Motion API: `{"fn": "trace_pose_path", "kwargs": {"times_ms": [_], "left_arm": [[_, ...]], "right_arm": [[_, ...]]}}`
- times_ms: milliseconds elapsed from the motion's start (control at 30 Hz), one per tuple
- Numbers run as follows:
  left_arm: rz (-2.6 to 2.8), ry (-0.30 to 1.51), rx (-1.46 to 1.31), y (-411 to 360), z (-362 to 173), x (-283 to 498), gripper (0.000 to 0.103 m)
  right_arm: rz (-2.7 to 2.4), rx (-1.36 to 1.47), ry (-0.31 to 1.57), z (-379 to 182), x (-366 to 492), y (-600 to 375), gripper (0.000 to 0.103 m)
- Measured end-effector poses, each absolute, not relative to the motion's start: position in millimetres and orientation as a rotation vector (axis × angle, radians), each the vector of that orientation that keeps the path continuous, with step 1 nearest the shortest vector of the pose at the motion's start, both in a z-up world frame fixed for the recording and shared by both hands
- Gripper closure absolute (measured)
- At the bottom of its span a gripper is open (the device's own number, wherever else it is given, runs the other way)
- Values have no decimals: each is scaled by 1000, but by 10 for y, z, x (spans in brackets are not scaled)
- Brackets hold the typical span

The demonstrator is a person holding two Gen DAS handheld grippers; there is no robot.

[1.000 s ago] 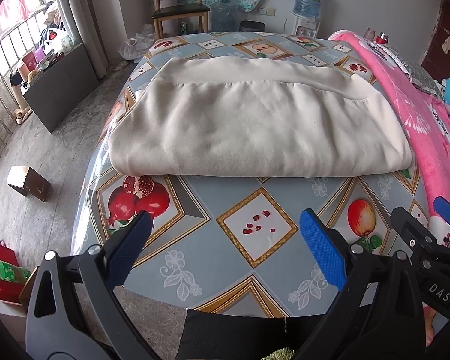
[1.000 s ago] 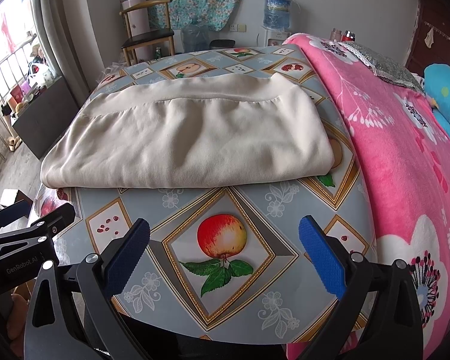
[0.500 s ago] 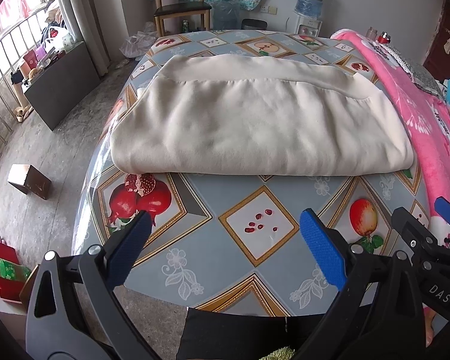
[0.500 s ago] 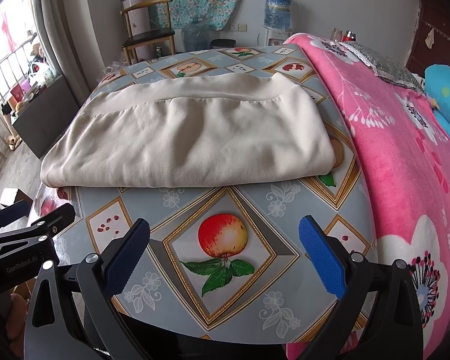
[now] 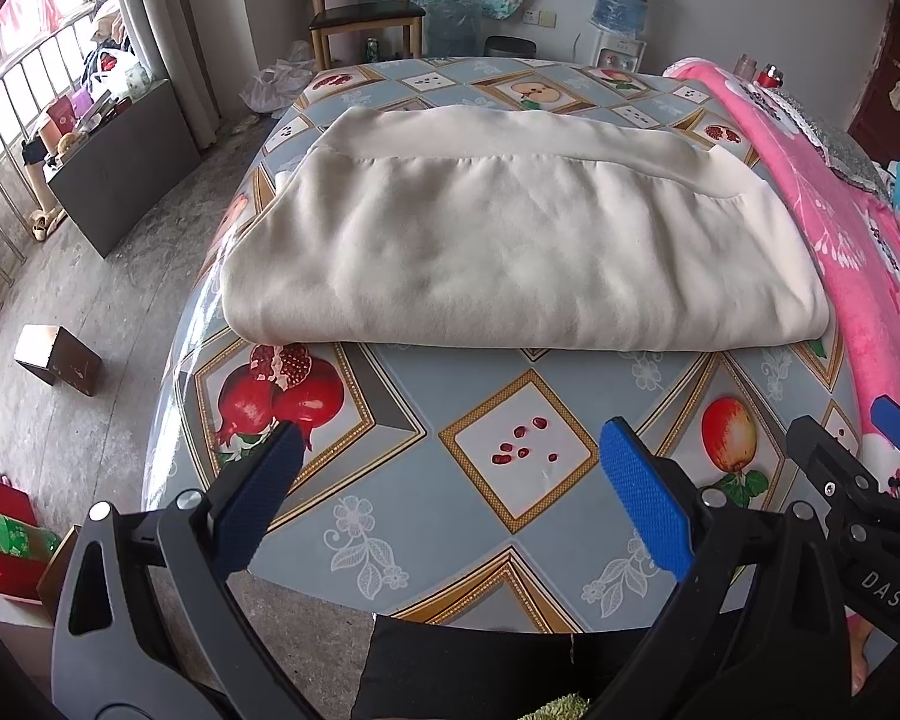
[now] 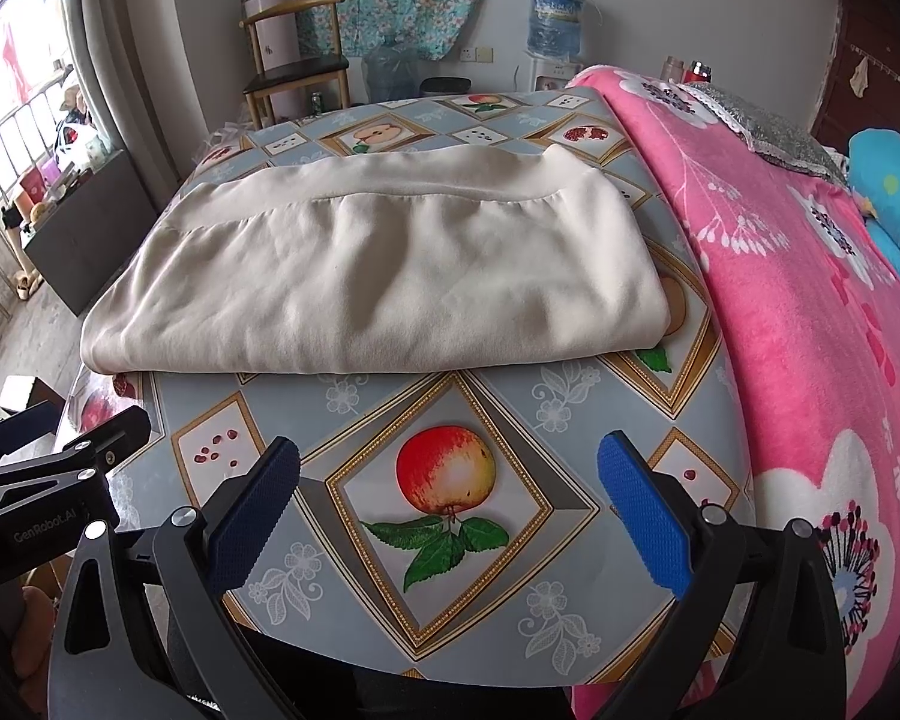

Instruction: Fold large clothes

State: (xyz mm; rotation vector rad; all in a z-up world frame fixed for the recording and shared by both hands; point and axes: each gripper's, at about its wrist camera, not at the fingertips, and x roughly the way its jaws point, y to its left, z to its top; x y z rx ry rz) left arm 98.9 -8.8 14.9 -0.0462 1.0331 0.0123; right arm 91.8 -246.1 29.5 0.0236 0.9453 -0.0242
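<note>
Cream garment (image 5: 510, 246) is lying folded into a wide rectangle on the counter (image 5: 510, 540), spanning almost from the left edge to the right edge, set back toward the middle and far part. Its thick folded edge is facing the near edge; a banded hem is running along the far side. The top is showing soft wrinkles.

Left tool (image 5: 444, 504) is hanging over the near edge with blue pads spread wide, pinching nothing, well apart from the cloth. Right tool (image 6: 450, 504) is sitting likewise over the near edge toward the right corner, pads spread, empty, also clear of the cloth.

Judgement: the fold is looking mostly done, with possibly one more fold across the width remaining; which step is in hand cannot be told for sure.

Risks from here:
- The stack is several layers thick, so a tool pinching only the top layer is likely to be peeling it off and undoing the fold.
- The counter cover is looking glossy, so the bundle could be sliding toward the far edge if pushed rather than lifted.
- The left end is sitting near the left edge; a tug that way could be dragging it off onto the floor.
- The pink blanket (image 6: 810, 300) is lying just beside the right end; the right tool could be catching it along with the cloth.
- Uneven lifting by the two tools would be skewing the corners and adding wrinkles.
</note>
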Motion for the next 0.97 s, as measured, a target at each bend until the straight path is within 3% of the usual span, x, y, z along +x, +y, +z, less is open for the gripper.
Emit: {"fn": "trace_pose_path", "kwargs": {"times_ms": [967], "left_arm": [[11,1037,-54,-81,146,1006,8]], "right_arm": [[-15,11,947,330,944,-2438,6]]}}
